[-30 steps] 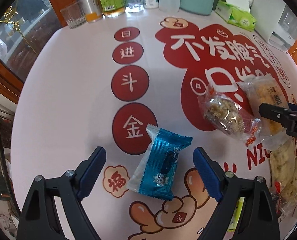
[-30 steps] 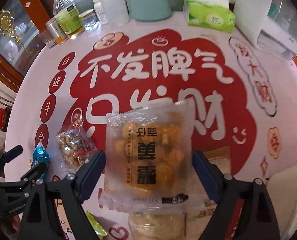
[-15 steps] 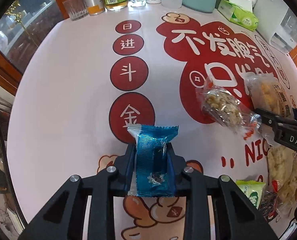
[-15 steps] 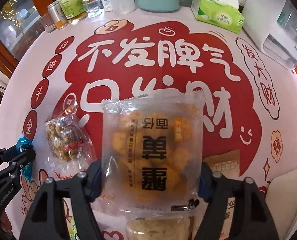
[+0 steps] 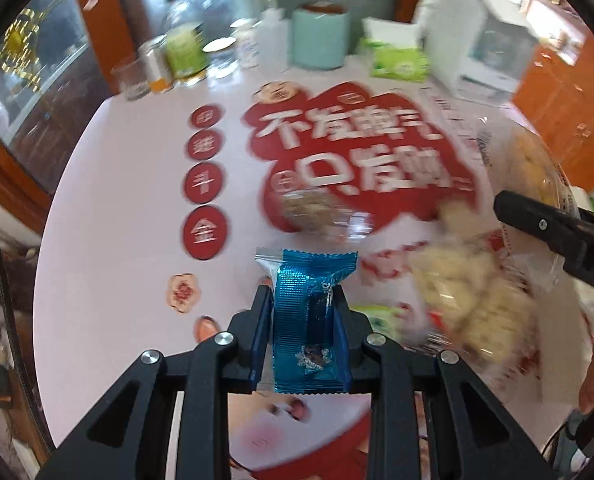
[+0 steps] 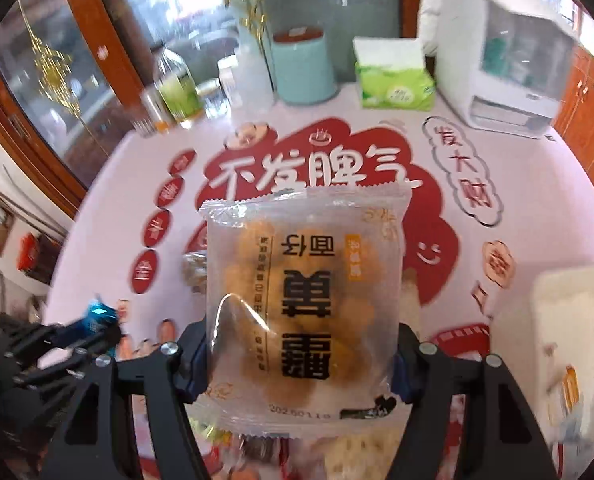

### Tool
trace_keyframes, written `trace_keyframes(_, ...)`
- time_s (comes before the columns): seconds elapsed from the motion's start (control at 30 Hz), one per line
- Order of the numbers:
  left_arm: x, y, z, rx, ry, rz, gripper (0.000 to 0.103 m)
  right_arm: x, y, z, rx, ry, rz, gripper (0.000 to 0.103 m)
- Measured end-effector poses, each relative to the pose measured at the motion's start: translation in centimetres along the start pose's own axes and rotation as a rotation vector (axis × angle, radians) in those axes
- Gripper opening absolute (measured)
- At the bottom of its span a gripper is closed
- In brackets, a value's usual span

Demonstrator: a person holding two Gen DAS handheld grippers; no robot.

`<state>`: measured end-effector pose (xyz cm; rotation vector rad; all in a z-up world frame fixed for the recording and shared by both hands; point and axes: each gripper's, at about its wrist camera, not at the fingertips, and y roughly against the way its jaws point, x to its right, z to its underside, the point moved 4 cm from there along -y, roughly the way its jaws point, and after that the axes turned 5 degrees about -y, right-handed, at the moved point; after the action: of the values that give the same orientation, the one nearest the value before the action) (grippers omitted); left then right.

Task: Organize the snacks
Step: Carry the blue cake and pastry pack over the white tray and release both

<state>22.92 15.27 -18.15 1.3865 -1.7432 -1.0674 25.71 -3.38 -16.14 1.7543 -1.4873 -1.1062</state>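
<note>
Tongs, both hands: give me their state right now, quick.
Left tongs: closed on the blue foil snack packet.
Right tongs: closed on the clear packet of golden snacks.

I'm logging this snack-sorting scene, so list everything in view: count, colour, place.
blue snack: one, blue foil, in left gripper
frosted snack: one, orange contents, in right gripper
nut snack: one, clear, blurred, on cloth
pale snacks: several, right side
tablecloth: one, pink and red
canister: one, teal, back edge
tissues: one, green pack
bottles and glasses: several, back left
dispenser: one, white
left gripper: black, shut
right gripper: black, shut
</note>
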Motion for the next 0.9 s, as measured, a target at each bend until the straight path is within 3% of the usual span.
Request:
trace_keyframes(0.2, 7.0, 4.4, 0.2, 0.069, -0.103, 0.088, 0.026, 2.7, 8.4, 3.8, 0.082, -0.036, 0.011, 0.069)
trace_keyframes(0.37, 13.8, 6.6, -0.6, 0.109, -0.201, 0.159, 0.026, 7.6, 14.4, 7.9, 0.121, -0.103, 0.083, 0.069)
trace_keyframes(0.57, 22.7, 8.2, -2.4, 0.167, -0.313, 0.222, 0.026, 14.5, 19.0, 10.7, 0.149, -0.2, 0.199, 0.07)
trace_keyframes(0.9, 34.7, 7.9, -5.7, 0.189, -0.424, 0.266, 0.026, 23.3, 23.9, 12.0, 0.211, -0.316, 0.299, 0.07)
